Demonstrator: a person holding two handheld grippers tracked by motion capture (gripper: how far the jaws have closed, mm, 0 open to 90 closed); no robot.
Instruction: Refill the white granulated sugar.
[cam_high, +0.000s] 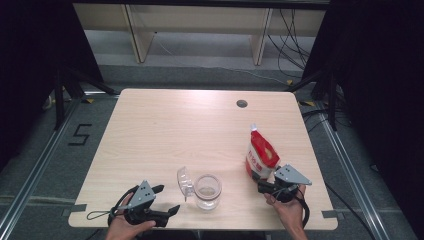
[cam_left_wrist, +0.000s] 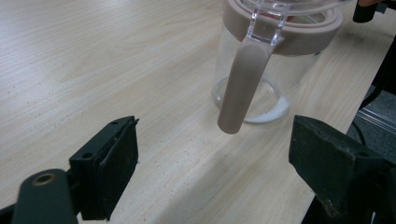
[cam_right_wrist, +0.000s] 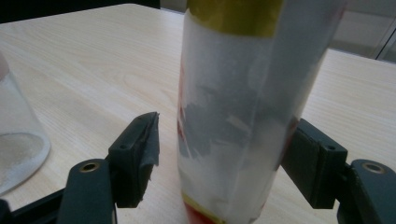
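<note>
Red-and-white pouch (cam_high: 261, 156) standing upright near the table's (cam_high: 165, 130) right edge, between the jaws of the right gripper (cam_right_wrist: 224, 161); the jaws stand apart, one pad clear of it, the other at its side. The pouch looks soft, light and slippery; it is best gripped low across its filled body. The left gripper (cam_left_wrist: 212, 163) is open, facing the glass jar (cam_left_wrist: 271, 60) by the near edge.

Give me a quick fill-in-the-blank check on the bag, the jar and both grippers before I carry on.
1. The right gripper has its jaws on either side of the ____.
2. The clear jar stands with its hinged lid ____.
3. The left gripper has ____ between its jaws.
4. The bag stands ____ on the table.
Missing: bag; open; nothing; upright
</note>
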